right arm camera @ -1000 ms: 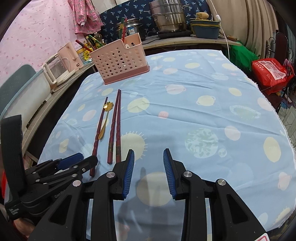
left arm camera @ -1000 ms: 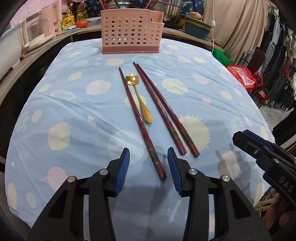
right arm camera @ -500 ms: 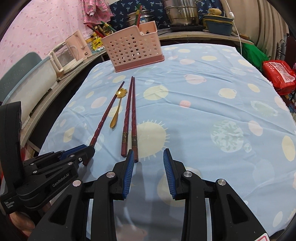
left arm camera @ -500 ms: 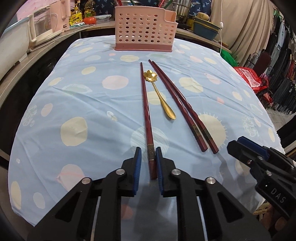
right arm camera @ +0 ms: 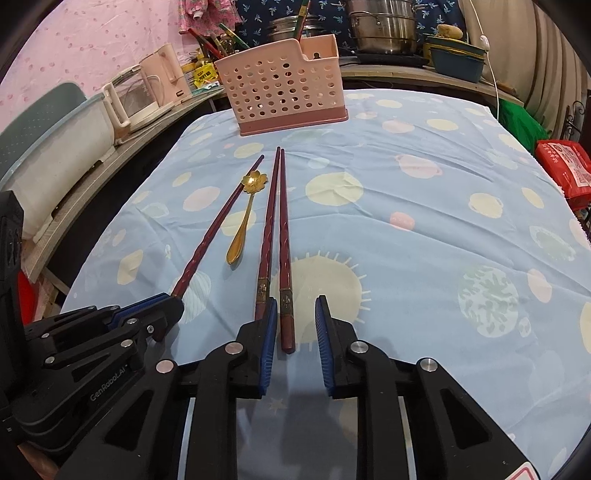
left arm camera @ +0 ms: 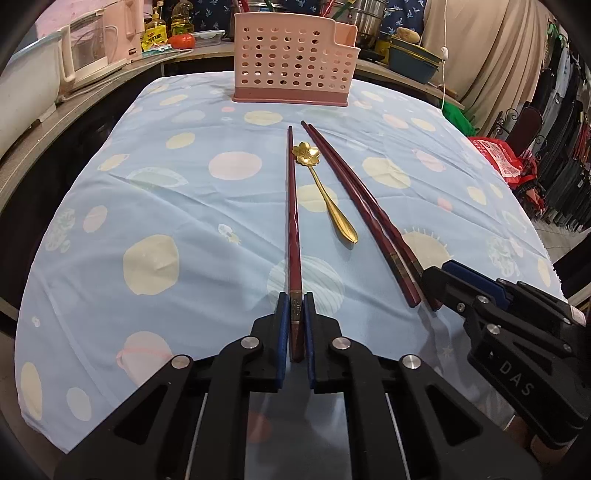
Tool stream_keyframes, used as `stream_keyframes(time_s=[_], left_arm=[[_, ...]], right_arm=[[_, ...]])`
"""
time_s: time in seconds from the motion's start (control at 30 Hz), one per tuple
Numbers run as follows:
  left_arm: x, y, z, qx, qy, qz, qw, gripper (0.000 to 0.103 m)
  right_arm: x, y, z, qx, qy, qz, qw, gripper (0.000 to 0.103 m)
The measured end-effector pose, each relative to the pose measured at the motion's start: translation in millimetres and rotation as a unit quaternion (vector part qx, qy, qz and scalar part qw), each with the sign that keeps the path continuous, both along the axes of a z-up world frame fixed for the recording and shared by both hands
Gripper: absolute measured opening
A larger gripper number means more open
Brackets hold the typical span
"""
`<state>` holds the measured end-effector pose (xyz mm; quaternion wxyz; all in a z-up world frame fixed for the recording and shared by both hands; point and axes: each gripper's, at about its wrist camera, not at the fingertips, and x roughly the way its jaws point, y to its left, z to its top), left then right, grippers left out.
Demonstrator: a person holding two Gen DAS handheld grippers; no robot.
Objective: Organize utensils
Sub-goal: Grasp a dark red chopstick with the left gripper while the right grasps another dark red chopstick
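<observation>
Three dark red chopsticks and a gold flower-bowl spoon (left arm camera: 325, 192) lie on the blue spotted tablecloth (right arm camera: 424, 221), in front of a pink perforated caddy (left arm camera: 291, 70). My left gripper (left arm camera: 295, 306) is closing, and its blue pads press on the near end of the lone left chopstick (left arm camera: 293, 206). My right gripper (right arm camera: 296, 306) is also closing. The right chopstick of the pair (right arm camera: 283, 229) lies between its jaws, with a gap to the right pad. Its twin (right arm camera: 267, 229) runs under the left finger.
A pink kettle (right arm camera: 147, 92) and a white tub (right arm camera: 55, 147) stand on the counter at the left. Steel pots (right arm camera: 384, 26) sit behind the caddy. A red bag (right arm camera: 565, 166) and hanging clothes (left arm camera: 569, 166) are beyond the table's right edge.
The left jaws came forward around the lone chopstick's end and shut on it. The right gripper slid left to the chopstick pair and its jaws narrowed.
</observation>
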<state>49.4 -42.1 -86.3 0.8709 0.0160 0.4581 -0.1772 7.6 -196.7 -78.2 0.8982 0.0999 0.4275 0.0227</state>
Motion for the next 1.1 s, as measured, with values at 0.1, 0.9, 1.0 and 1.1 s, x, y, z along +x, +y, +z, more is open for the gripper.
stream_keyframes(time_s=[0.1, 0.9, 1.0, 1.1], left_arm=[[0.0, -0.1, -0.1, 0.0, 0.0, 0.0, 1.0, 0.008], [2.9, 8.1, 7.0, -0.002, -0.007, 0.021, 0.9997, 0.007], [3.0, 13.9, 15.2, -0.003, -0.017, 0.03, 0.9994, 0.007], [1.5, 19.5, 27.3, -0.005, -0.03, 0.037, 0.9989, 0.007]], right_arm=[[2.3, 1.2, -2.3, -0.002, 0.004, 0.001, 1.0, 0.018], [-6.2, -5.0, 8.3, -0.014, -0.017, -0.007, 1.0, 0.008], [-10.4, -8.2, 16.5, -0.011, -0.027, -0.011, 1.0, 0.007], [-14.9, -11.6, 27.7, -0.006, -0.04, -0.015, 0.999, 0.007]])
